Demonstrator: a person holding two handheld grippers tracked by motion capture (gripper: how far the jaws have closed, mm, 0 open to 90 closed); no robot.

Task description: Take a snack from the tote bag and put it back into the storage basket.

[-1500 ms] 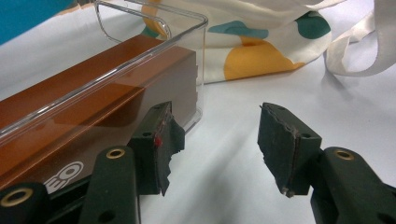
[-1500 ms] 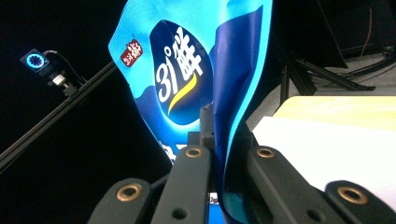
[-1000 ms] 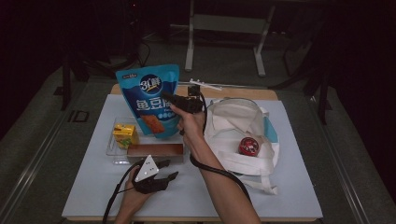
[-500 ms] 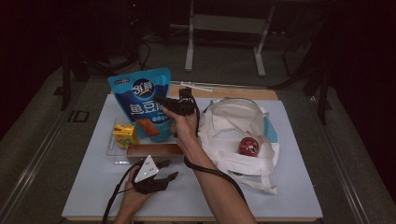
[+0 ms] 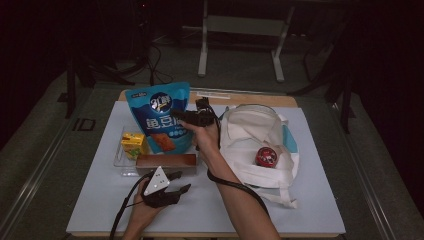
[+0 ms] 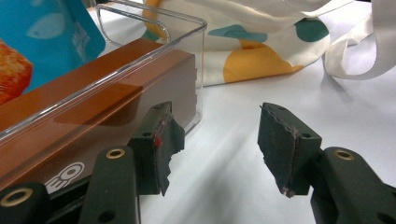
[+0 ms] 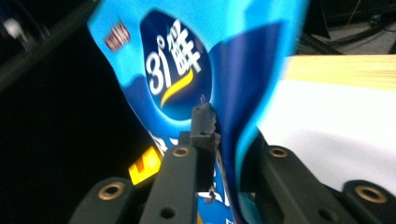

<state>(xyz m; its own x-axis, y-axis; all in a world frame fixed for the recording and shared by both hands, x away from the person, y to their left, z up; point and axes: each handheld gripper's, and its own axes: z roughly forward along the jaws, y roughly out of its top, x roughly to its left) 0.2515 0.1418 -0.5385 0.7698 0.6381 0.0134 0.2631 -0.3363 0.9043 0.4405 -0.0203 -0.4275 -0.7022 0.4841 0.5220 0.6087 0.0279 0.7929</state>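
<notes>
Blue "31°" snack bag [image 7: 196, 70] seemingly between loosening right gripper [image 7: 229, 140] jaws; left gripper [image 6: 219, 140] spread.

The near strip of the pale grey table mat [image 5: 280, 210] lay bare between the left gripper [image 5: 175, 182] and the cream canvas tote bag [image 5: 260, 145], giving free passage. To the left, the clear plastic bin [image 5: 120, 160] blocked the way, with a brown rectangular carton [image 5: 167, 161] along its near wall and a yellow juice box [image 5: 132, 144] inside. The tall blue snack pouch [image 5: 160, 117] stood upright behind them, closing the approach from the rear. The bag's loose straps [image 5: 280, 197] trailed onto the mat at the near right.
</notes>
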